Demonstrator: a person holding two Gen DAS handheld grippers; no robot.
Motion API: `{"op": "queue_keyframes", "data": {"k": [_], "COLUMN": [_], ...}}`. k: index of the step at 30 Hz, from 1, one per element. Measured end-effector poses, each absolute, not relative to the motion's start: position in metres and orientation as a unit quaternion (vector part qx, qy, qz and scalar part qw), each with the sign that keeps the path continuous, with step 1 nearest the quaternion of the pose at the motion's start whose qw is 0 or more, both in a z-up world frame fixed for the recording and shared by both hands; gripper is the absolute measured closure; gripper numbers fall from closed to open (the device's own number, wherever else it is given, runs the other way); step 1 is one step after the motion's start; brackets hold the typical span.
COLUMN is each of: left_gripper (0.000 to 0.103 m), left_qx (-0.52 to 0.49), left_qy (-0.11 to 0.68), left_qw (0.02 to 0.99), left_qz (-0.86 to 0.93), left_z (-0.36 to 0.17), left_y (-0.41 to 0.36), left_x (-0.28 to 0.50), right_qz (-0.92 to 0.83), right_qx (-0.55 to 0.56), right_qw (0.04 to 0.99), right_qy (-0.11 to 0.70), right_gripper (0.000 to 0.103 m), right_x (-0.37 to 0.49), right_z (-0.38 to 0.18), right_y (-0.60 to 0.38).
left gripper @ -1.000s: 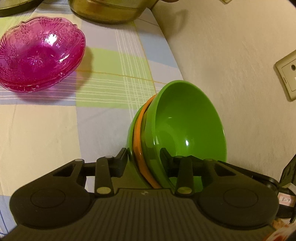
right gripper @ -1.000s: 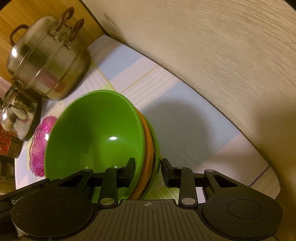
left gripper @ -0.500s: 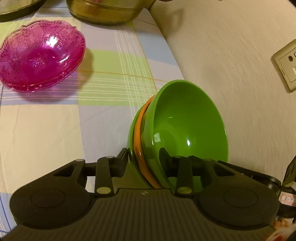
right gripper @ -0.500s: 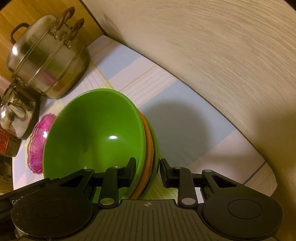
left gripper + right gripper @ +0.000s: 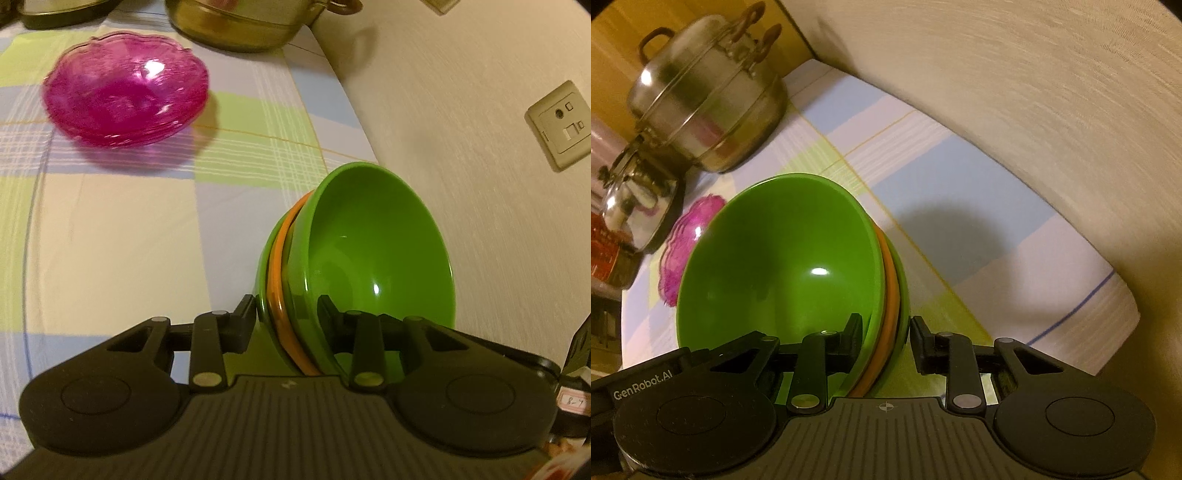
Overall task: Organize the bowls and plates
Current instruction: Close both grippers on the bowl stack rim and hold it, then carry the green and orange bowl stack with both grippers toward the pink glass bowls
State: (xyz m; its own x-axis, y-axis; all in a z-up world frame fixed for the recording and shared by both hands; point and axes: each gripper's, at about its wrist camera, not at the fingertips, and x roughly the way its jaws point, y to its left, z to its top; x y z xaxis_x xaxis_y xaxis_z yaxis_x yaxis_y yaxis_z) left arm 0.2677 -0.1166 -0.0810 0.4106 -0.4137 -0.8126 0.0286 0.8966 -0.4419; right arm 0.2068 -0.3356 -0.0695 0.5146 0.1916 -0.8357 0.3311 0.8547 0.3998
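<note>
Both tools grasp the stack's (image 5: 369, 258) rim: left tool (image 5: 286, 314), right tool (image 5: 884, 338); pink bowl (image 5: 125, 99) at 11 o'clock.

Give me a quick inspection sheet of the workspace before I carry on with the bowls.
Surface: checked tablecloth, against a wall.
Job's things: nested green and orange bowls, tilted, held by both tools; pink glass bowls stacked apart.
Clutter: steel steamer pot, kettle.
Grippers: left tool and right tool each clamp the stack's rim.
Cables: nothing seen.
Surroundings: wall socket.
</note>
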Motion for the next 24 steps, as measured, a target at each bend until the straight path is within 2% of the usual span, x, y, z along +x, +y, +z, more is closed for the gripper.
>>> {"op": "queue_keyframes", "data": {"k": [24], "left_gripper": [0.072], "left_qx": [-0.218], "left_qy": [0.494], "left_qw": [0.839], "left_qz": [-0.067], "left_z": [-0.052], "left_y": [0.003], "left_x": [0.205], "right_qz": [0.042], "right_qx": [0.218], "right_qw": [0.839], "right_qy": [0.496], "right_gripper": [0.075], "right_x": [0.192], "right_z": [-0.044], "right_y": [-0.215]}}
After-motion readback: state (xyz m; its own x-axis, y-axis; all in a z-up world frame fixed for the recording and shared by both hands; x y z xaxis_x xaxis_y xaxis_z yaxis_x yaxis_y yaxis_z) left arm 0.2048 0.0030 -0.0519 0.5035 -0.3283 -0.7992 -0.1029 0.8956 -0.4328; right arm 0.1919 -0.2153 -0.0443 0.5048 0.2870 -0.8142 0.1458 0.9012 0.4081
